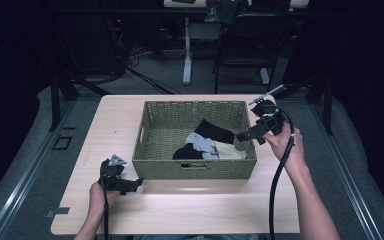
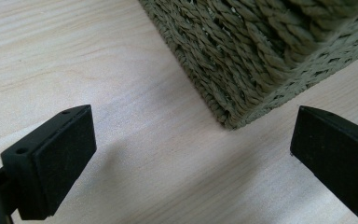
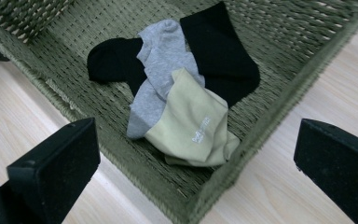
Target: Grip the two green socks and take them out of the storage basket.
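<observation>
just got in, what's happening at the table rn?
A person holds a gripper in each hand at a wooden table with a woven basket on it. The right gripper hovers open over the basket's right rim, pointed at a small pile of socks inside: a pale yellow sock on top, a grey sock and black socks beneath. The left gripper sits open, low over the table by the basket's near left corner. Nothing is gripped.
</observation>
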`<state>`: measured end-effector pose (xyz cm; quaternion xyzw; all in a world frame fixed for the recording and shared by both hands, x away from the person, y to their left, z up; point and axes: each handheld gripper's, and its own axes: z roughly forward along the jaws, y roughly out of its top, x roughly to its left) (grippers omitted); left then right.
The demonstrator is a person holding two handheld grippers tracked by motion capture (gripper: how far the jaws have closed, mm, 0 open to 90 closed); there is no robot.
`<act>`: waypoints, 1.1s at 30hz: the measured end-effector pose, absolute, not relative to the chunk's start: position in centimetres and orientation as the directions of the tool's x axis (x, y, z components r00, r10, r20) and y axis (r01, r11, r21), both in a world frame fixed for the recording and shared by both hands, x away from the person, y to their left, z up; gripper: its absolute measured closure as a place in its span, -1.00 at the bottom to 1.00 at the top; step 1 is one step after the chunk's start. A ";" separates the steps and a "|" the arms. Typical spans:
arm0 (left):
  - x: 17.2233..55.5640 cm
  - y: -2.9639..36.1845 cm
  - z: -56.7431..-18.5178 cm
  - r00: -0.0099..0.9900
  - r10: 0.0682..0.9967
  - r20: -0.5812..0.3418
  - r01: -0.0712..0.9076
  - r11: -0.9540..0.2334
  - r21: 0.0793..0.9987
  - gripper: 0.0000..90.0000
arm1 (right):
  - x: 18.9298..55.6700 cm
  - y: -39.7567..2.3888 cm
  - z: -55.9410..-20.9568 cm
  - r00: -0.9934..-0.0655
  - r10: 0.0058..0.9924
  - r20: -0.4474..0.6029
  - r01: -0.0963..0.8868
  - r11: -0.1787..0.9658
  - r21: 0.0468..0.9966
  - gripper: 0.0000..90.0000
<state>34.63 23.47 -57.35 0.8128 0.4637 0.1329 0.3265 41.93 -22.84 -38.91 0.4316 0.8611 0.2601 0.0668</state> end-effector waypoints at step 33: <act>34.7 23.6 -57.3 0.537 0.838 -0.095 0.663 -0.350 0.662 -1.00 | 48.9 -15.0 -47.0 -0.646 0.756 0.104 0.750 0.603 0.270 -0.69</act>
